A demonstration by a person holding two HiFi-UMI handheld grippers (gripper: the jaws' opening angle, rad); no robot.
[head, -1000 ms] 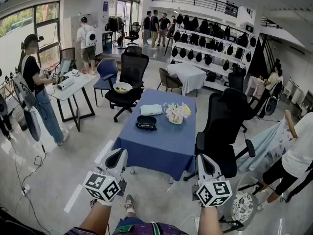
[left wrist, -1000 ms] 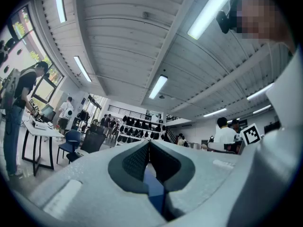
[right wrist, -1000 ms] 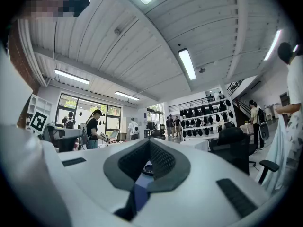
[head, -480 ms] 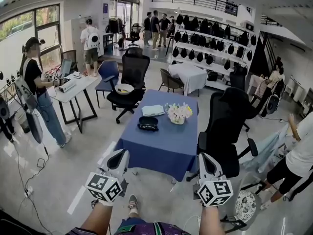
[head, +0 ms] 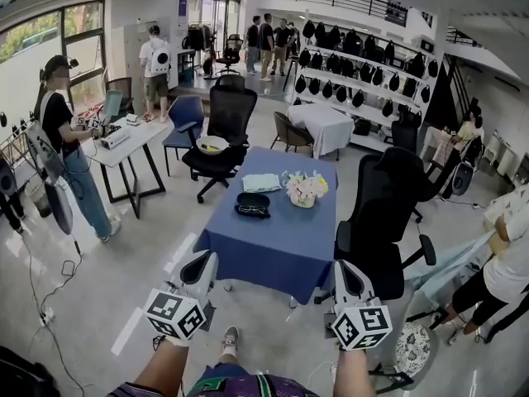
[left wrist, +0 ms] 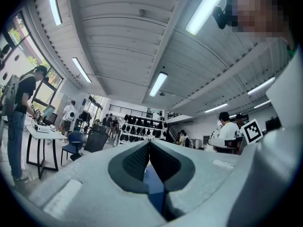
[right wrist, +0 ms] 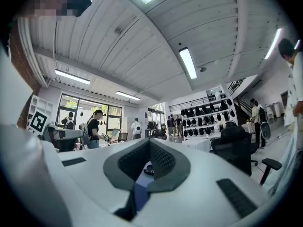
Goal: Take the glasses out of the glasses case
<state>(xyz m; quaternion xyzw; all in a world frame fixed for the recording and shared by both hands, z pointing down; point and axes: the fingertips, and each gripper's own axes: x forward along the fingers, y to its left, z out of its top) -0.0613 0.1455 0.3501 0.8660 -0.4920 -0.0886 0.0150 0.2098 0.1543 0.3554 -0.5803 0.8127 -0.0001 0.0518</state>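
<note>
With the glasses case (head: 252, 204) well ahead on the blue desk (head: 273, 255), the left hand-held gripper (head: 201, 265) and right hand-held gripper (head: 345, 273) hang low, both closed on nothing, probably awaiting an approach.

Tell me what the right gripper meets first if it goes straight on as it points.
Free air at first. The right gripper aims across the blue table; the glasses case sits closest to its line, though it may pass above; depth is unclear.
</note>
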